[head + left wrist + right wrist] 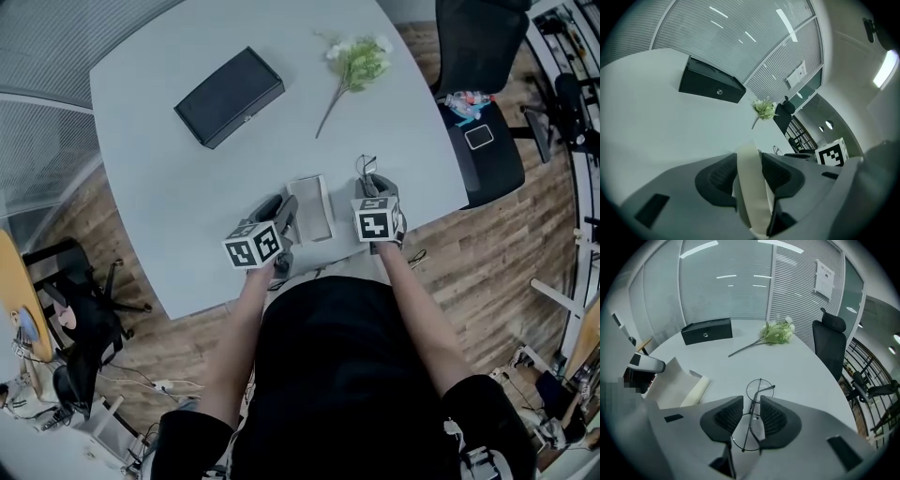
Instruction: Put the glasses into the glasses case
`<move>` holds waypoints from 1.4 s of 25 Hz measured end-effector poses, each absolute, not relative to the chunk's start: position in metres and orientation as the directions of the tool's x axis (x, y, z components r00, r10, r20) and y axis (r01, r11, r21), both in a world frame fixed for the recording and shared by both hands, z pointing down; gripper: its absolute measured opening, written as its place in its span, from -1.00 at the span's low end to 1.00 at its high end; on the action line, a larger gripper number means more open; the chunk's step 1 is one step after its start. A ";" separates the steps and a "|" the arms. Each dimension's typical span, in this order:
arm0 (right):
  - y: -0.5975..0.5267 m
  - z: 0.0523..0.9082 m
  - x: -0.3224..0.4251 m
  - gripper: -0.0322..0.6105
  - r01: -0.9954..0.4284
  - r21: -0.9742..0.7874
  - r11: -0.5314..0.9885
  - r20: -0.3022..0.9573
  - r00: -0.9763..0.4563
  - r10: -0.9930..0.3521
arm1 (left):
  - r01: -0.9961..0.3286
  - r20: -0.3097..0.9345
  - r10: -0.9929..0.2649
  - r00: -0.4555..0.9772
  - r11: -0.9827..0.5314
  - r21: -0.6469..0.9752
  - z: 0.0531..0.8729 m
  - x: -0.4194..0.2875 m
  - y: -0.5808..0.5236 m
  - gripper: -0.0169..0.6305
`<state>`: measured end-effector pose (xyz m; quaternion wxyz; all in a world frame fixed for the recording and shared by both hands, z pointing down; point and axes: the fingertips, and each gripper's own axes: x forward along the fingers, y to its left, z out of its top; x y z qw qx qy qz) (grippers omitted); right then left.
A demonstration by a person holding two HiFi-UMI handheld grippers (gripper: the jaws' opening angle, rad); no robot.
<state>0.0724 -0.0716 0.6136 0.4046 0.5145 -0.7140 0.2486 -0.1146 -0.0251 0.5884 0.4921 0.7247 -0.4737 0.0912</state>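
Note:
The cream glasses case [314, 208] lies open on the white table [169, 178], near the front edge between my two grippers. My left gripper [286, 214] grips its raised flap [752, 197]: the left gripper view shows the jaws of my left gripper [749, 161] pressed on the flap from both sides. Thin round wire glasses [759, 390] lie folded on the table to the right of the case [677, 383]. My right gripper [751, 405] stands open over them, a pad on each side of the bridge, without pressing. In the head view the glasses [366, 167] peek out beyond my right gripper [375, 185].
A black box [230, 97] lies at the far left of the table, and a sprig of pale flowers [356, 61] at the far middle. A black office chair [483, 84] stands off the table's right edge. The table's front edge runs just under both grippers.

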 end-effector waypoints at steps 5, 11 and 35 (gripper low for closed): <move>-0.074 0.621 0.073 -0.60 -0.933 0.100 0.345 0.841 -0.106 -0.531 | -0.770 0.591 -0.595 0.545 -0.077 0.634 0.588 -0.111 -0.027 -0.40; -0.072 0.621 0.072 -0.71 -0.933 0.095 0.346 0.841 -0.111 -0.530 | -0.767 0.588 -0.596 0.546 -0.075 0.637 0.587 -0.112 -0.026 -0.40; -0.059 0.586 0.063 -0.81 -0.932 0.030 0.361 0.798 -0.195 -0.571 | -0.752 0.575 -0.603 0.553 -0.064 0.656 0.589 -0.109 -0.025 -0.40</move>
